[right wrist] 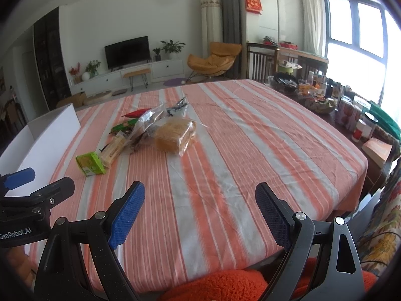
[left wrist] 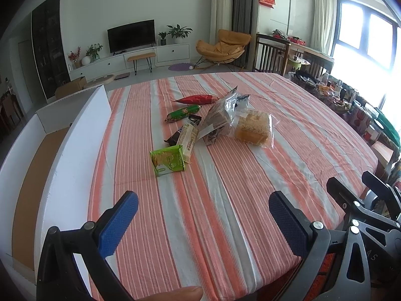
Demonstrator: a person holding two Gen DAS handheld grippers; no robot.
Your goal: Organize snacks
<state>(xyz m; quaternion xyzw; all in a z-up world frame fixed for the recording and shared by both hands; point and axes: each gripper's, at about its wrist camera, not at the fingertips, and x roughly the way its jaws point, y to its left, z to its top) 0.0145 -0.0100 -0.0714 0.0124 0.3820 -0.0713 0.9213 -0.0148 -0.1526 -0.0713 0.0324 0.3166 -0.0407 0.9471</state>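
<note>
We hold both grippers low at the near edge of the striped-cloth table (left wrist: pixel 250 175), left gripper (left wrist: pixel 203 222) and right gripper (right wrist: pixel 200 215) with jaws spread wide and empty, ready to pick. The snacks sit heaped mid-frame: green foil biscuit packet (left wrist: pixel 169 160) nearest, clear-wrapped yellow cake (left wrist: pixel 253 126) behind. The white cardboard box (left wrist: pixel 75 150) waits at left, likely their destination.

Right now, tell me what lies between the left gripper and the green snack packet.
Only bare striped tablecloth lies between the open left gripper and the green snack packet; the left wrist view shows it.
</note>
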